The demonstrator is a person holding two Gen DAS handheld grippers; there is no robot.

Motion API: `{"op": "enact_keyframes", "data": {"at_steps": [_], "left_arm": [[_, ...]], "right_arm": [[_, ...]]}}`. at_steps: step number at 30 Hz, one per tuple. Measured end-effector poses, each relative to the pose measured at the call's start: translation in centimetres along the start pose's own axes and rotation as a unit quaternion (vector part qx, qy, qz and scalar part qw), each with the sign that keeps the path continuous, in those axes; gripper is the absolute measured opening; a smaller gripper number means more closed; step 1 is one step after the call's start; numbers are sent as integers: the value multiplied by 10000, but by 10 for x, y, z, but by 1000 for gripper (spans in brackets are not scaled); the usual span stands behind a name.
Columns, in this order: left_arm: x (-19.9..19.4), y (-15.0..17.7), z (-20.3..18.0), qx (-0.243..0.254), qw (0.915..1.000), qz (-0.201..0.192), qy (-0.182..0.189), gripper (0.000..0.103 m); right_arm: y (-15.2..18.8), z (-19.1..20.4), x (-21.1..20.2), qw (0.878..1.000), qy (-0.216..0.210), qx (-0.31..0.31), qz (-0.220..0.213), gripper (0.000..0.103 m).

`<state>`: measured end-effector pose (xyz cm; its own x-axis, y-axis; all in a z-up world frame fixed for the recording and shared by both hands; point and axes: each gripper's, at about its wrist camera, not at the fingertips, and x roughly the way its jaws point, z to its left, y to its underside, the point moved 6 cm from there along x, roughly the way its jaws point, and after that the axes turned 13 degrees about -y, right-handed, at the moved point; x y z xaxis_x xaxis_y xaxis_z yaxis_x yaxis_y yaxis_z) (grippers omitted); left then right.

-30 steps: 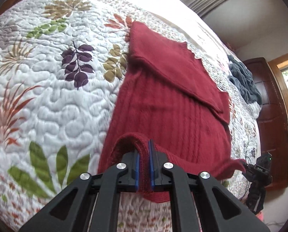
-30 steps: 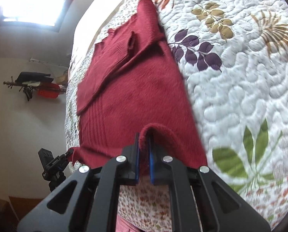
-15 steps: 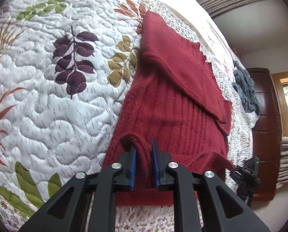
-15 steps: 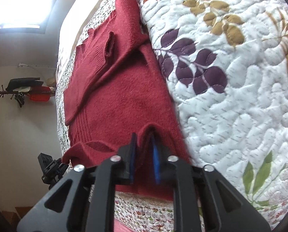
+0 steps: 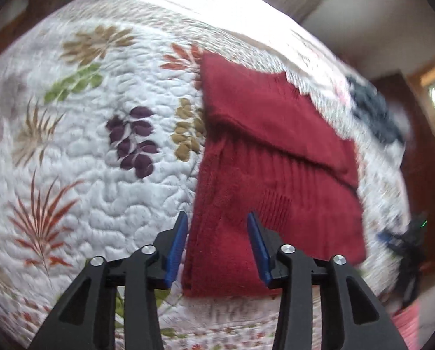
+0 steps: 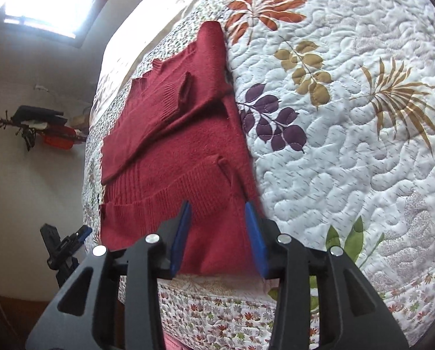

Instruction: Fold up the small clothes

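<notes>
A dark red knitted sweater (image 5: 275,151) lies folded on a white quilt with leaf prints (image 5: 100,160). In the right wrist view the same sweater (image 6: 173,145) shows its ribbed hem laid back over the body, and a sleeve folded across the top. My left gripper (image 5: 217,233) is open above the sweater's near left corner, with nothing between its blue pads. Over the near right corner my right gripper (image 6: 217,221) is open too, holding nothing. The left wrist view is blurred by motion.
A dark blue-grey garment (image 5: 375,110) lies further along the bed. A black tripod (image 6: 62,248) stands beside the bed, with a wooden cabinet (image 5: 415,145) behind. The quilt's edge (image 6: 232,306) drops off just below my grippers.
Both grippers opened and let go of the sweater's hem, which now lies folded back over the body. Both have pulled back towards the near edge of the bed.
</notes>
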<state>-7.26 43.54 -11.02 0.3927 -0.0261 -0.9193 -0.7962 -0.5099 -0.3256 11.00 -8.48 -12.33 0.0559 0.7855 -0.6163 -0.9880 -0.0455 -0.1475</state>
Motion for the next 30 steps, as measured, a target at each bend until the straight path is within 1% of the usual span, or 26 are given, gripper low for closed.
{"op": "enact_keyframes", "data": {"at_steps": [3, 5, 6, 9, 10, 12, 14, 15, 17, 18, 19, 21, 22, 24, 26, 27, 28, 30], "left_arm": [[12, -1, -20, 543, 9982, 12, -246, 49], [24, -2, -30, 806, 9957, 53, -452, 49], [29, -3, -32, 871, 9948, 80, -515, 49], [44, -6, -38, 993, 9926, 164, -674, 49], [48, -7, -40, 1028, 9921, 170, -702, 49], [51, -10, -43, 1076, 9914, 135, -733, 47], [53, -11, -46, 1165, 9901, 64, -775, 32], [54, -12, -46, 1198, 9894, 42, -815, 21], [54, -11, -47, 1259, 9883, -43, -862, 15], [54, -12, -47, 1259, 9883, -79, -855, 10], [52, -11, -46, 1248, 9886, -111, -834, 9], [48, -10, -46, 1230, 9892, -185, -772, 9], [48, -9, -45, 1232, 9895, -190, -731, 10], [52, -7, -43, 1265, 9893, -78, -719, 12], [59, -6, -42, 1337, 9879, -7, -791, 18], [62, -6, -42, 1357, 9873, 14, -827, 26], [66, -6, -42, 1360, 9870, 54, -853, 30], [72, -6, -43, 1318, 9880, 95, -803, 31]], "right_arm": [[0, 7, 5, 9998, 127, -162, 39, 40], [1, 13, 13, 9989, 256, -363, 127, 41], [2, 17, 16, 9985, 306, -432, 159, 42], [4, 24, 28, 9944, 629, -796, 305, 47], [5, 26, 32, 9915, 799, -966, 362, 48], [6, 29, 39, 9874, 986, -1158, 430, 48], [5, 30, 45, 9853, 1031, -1274, 493, 48], [5, 31, 47, 9844, 1039, -1324, 505, 48], [3, 31, 50, 9820, 1100, -1447, 510, 49], [2, 31, 51, 9810, 1126, -1497, 512, 49], [2, 30, 51, 9794, 1163, -1564, 523, 49], [1, 29, 51, 9768, 1204, -1685, 551, 50], [1, 29, 51, 9745, 1234, -1786, 571, 54], [0, 29, 52, 9697, 1328, -1959, 600, 59], [-1, 29, 56, 9642, 1416, -2138, 675, 60], [-1, 28, 58, 9629, 1428, -2178, 709, 60], [-2, 28, 60, 9624, 1433, -2191, 725, 60], [-5, 24, 67, 9614, 1453, -2196, 801, 60]]}}
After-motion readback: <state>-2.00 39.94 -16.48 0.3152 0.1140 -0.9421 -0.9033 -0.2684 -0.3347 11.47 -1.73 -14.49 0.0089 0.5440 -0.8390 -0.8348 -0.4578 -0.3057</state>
